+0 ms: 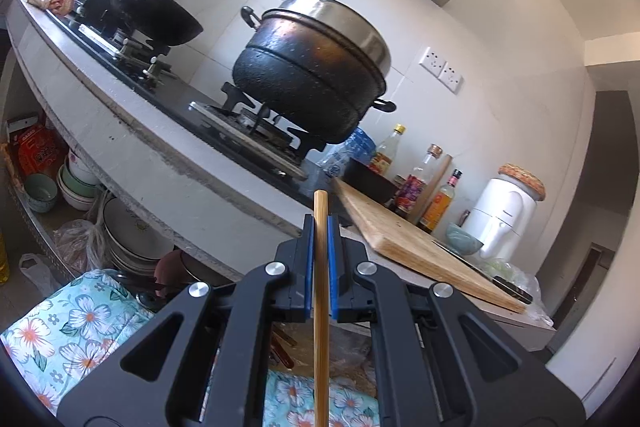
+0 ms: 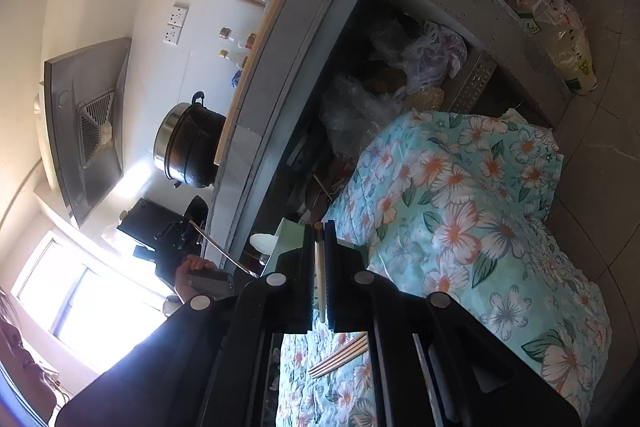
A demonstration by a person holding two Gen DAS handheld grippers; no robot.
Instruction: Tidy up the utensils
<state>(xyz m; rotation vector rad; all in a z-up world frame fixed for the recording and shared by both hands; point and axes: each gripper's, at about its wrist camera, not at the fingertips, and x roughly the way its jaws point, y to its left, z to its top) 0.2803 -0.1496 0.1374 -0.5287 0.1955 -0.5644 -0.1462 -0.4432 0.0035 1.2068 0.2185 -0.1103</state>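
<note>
My left gripper (image 1: 321, 223) is shut on a wooden chopstick (image 1: 321, 291) that runs upright between the blue pads, its tip just above them. It is held in the air in front of the stove counter. My right gripper (image 2: 319, 227) is shut on a pale chopstick (image 2: 320, 267), held above the floral cloth (image 2: 460, 211). Several loose wooden chopsticks (image 2: 338, 355) lie on the cloth below the right gripper. The left gripper and its chopstick (image 2: 218, 245) also show in the right wrist view, at the left.
A large black pot (image 1: 316, 75) and a wok (image 1: 152, 11) sit on the gas stove. A wooden cutting board (image 1: 416, 239), sauce bottles (image 1: 420, 183) and a white appliance (image 1: 504, 219) stand on the counter. Bowls and plates (image 1: 80, 183) are stacked under the counter. Plastic bags (image 2: 420, 59) fill the lower shelf.
</note>
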